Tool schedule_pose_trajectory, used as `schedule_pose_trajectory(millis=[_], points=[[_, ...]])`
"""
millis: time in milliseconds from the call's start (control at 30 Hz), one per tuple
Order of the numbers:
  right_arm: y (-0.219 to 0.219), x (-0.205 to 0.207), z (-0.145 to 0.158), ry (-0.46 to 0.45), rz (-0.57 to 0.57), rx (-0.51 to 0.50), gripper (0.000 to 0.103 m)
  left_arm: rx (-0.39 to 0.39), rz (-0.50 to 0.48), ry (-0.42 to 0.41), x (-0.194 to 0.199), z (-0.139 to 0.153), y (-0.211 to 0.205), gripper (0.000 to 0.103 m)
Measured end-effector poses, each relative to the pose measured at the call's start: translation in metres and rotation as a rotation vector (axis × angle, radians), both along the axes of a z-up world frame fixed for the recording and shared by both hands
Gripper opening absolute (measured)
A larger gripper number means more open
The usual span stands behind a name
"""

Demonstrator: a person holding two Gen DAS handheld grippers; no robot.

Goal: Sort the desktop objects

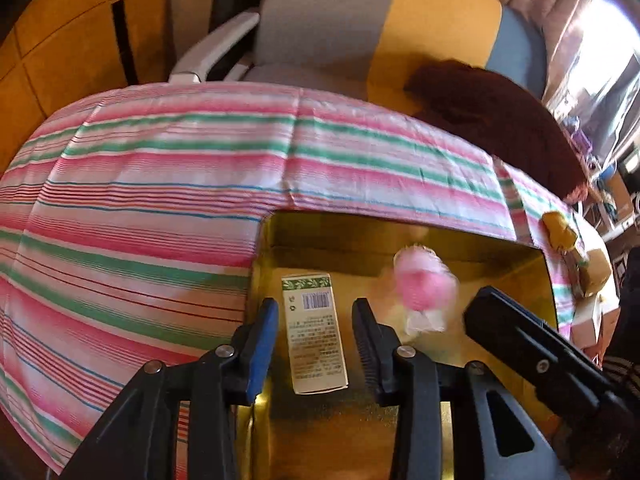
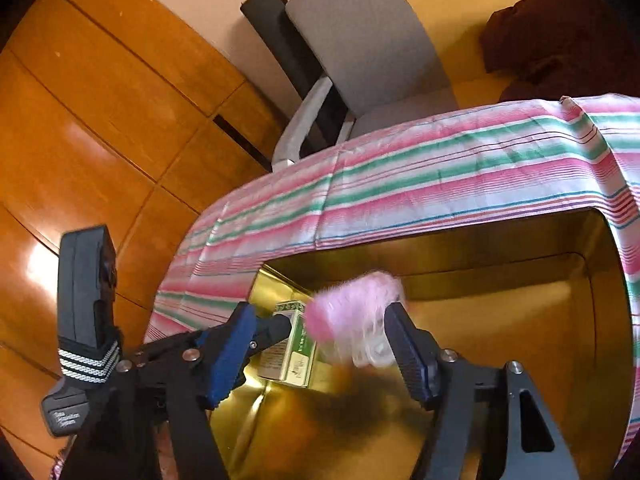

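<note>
Below both cameras sits a gold metal tin (image 1: pixel 516 276), open-topped, on a table draped in a pink, green and white striped cloth (image 1: pixel 160 184).

Left wrist view: left gripper (image 1: pixel 316 332) at lower centre, jaws parted a moderate way, nothing pressed between the pads. A small white-and-green box (image 1: pixel 314 332) with a barcode lies flat on the tin floor, seen in the gap between the fingers, touching neither. Right of it, a pink fluffy item in clear wrap (image 1: pixel 424 288), blurred, inside the tin's outline; cannot tell whether it rests on the floor or is in the air. One black finger of the right gripper (image 1: pixel 516 328) enters from the lower right, tip just beside the pink item.

Right wrist view: right gripper (image 2: pixel 332 340) at lower centre, jaws standing fairly wide. The pink item (image 2: pixel 352 316) is a blur between the fingertips, close against the right-hand pad (image 2: pixel 408 348); contact cannot be judged. Behind it the box (image 2: pixel 296 356) lies on the tin floor (image 2: pixel 520 340) near the left wall. The left gripper's body (image 2: pixel 84 300) shows at the left edge.

Background, upper frame: grey office chair (image 1: pixel 324 20), wooden floor (image 2: pixel 80 100), dark brown fabric heap (image 1: pixel 492 120). Yellowish objects (image 1: pixel 560 232) at the cloth's right edge, too small to identify.
</note>
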State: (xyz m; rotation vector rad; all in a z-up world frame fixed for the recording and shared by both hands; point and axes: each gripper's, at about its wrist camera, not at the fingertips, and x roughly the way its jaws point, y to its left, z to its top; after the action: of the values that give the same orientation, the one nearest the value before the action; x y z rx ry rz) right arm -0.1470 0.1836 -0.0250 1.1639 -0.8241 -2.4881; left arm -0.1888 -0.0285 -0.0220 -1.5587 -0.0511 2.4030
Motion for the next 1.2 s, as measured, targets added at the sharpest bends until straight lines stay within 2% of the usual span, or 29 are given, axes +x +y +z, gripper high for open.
schedule_pose_trajectory(millis=[133, 200, 400, 500, 633, 1000, 1200], points=[[0.007, 0.010, 0.001, 0.002, -0.008, -0.025, 0.067, -0.003, 0.032, 0.065, 0.006, 0.010, -0.009, 0.038], [0.007, 0.010, -0.002, -0.011, 0.003, -0.038, 0.063, 0.016, 0.047, 0.070, 0.008, 0.012, -0.012, 0.038], [0.003, 0.016, -0.002, -0.017, 0.013, -0.055, 0.063, 0.034, 0.091, 0.056, 0.019, 0.010, -0.015, 0.038], [0.004, 0.025, 0.006, 0.008, 0.021, -0.069, 0.063, 0.011, 0.089, 0.068, 0.031, 0.012, -0.010, 0.038], [0.014, 0.051, 0.024, 0.063, 0.004, -0.037, 0.063, 0.042, 0.058, 0.074, 0.051, 0.016, 0.006, 0.038], [0.065, 0.125, 0.062, 0.166, -0.115, 0.219, 0.063, 0.097, -0.037, 0.081, 0.110, 0.026, 0.071, 0.038], [0.109, 0.170, 0.062, 0.184, -0.177, 0.331, 0.063, 0.153, -0.106, 0.086, 0.140, 0.032, 0.104, 0.039]])
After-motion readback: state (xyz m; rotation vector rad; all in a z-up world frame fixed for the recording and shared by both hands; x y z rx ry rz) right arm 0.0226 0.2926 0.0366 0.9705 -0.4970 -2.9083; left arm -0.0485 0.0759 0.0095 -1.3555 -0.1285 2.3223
